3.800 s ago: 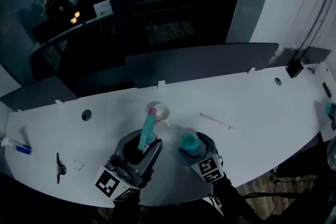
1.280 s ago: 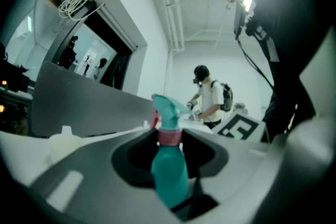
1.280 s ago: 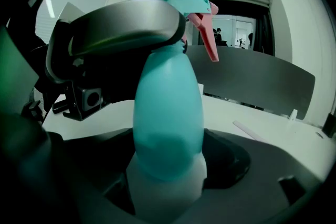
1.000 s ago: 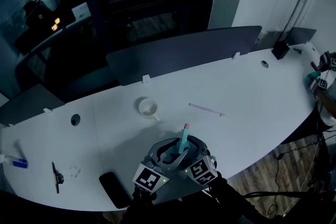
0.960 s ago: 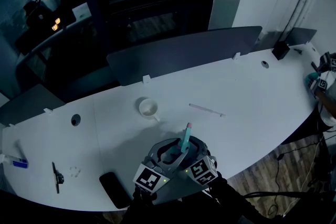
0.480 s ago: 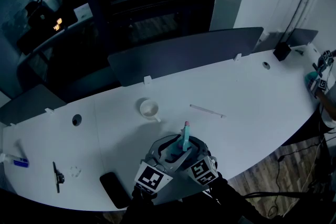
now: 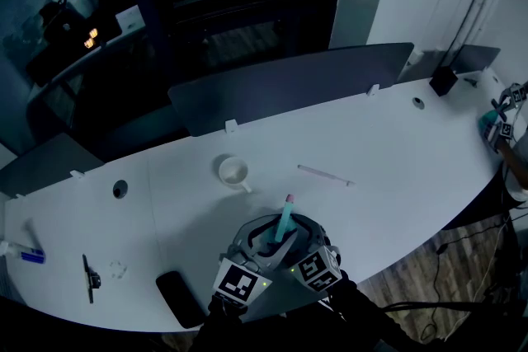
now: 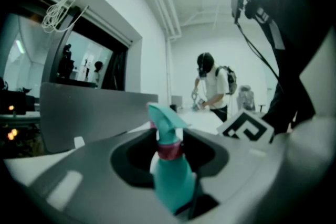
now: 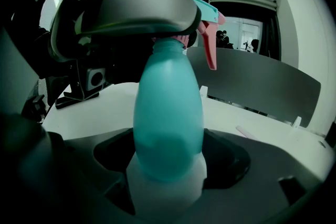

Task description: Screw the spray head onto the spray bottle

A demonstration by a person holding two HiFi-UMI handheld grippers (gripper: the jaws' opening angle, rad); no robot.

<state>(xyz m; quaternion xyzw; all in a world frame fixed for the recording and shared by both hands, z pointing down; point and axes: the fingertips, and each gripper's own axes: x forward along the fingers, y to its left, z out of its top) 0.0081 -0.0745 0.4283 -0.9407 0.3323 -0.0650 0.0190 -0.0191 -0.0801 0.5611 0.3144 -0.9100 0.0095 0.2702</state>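
at 6 o'clock on the counter [image 7: 371,152], the right gripper [image 9: 168,165] clamps the bottle [image 9: 168,107] while the left gripper [image 8: 169,157], its jaws just closing on the head [image 8: 165,123], should twist it squarely, in short regrips.

Spray head [image 7: 285,214] now sits on the spray bottle [image 9: 168,123]; my left gripper [image 7: 266,237] jaws just closed round it again.
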